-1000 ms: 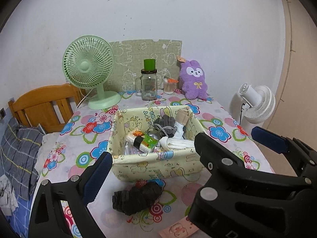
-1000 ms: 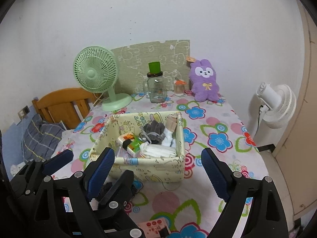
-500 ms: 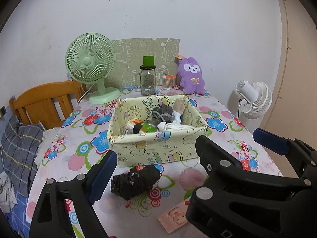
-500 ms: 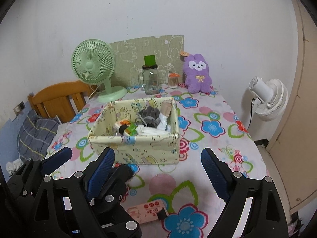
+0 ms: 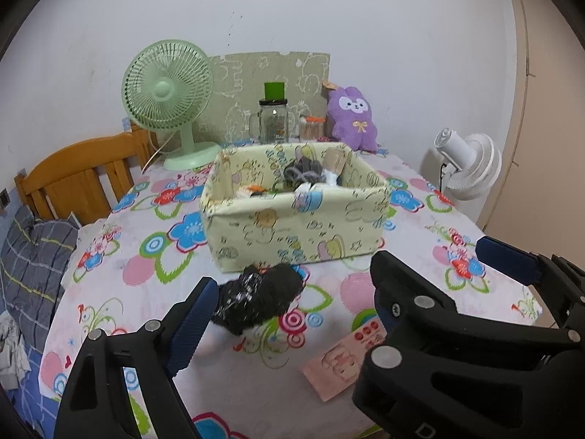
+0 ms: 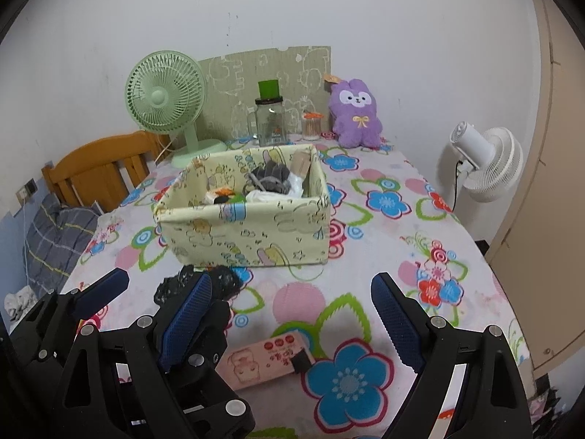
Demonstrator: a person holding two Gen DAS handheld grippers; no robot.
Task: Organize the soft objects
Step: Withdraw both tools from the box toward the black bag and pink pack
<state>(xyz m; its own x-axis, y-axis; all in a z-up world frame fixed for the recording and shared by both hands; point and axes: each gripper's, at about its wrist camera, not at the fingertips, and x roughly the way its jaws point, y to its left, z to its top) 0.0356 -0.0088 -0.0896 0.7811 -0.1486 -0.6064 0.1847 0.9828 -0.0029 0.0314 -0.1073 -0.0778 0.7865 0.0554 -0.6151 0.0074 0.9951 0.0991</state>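
Observation:
A dark rolled soft bundle [image 5: 257,298] lies on the flowered tablecloth just in front of a pale yellow fabric box [image 5: 292,234]. The box holds grey socks [image 5: 303,173] and other small items. My left gripper [image 5: 289,314] is open, low over the table, its left finger beside the bundle. My right gripper [image 6: 292,314] is open and empty to the right; its view shows the bundle [image 6: 204,283] partly hidden behind the left gripper, and the box [image 6: 248,234]. A purple plush rabbit [image 5: 353,117] sits at the back.
A pink packet [image 5: 345,358] lies near the front edge between the grippers. A green fan [image 5: 170,98], a glass jar with green lid [image 5: 274,120] and a small cup stand at the back. A wooden chair [image 5: 76,179] is left, a white fan [image 5: 468,168] right.
Both grippers have dropped lower and drawn back toward the table's front. The left gripper's finger now sits beside the dark bundle. Both stay open.

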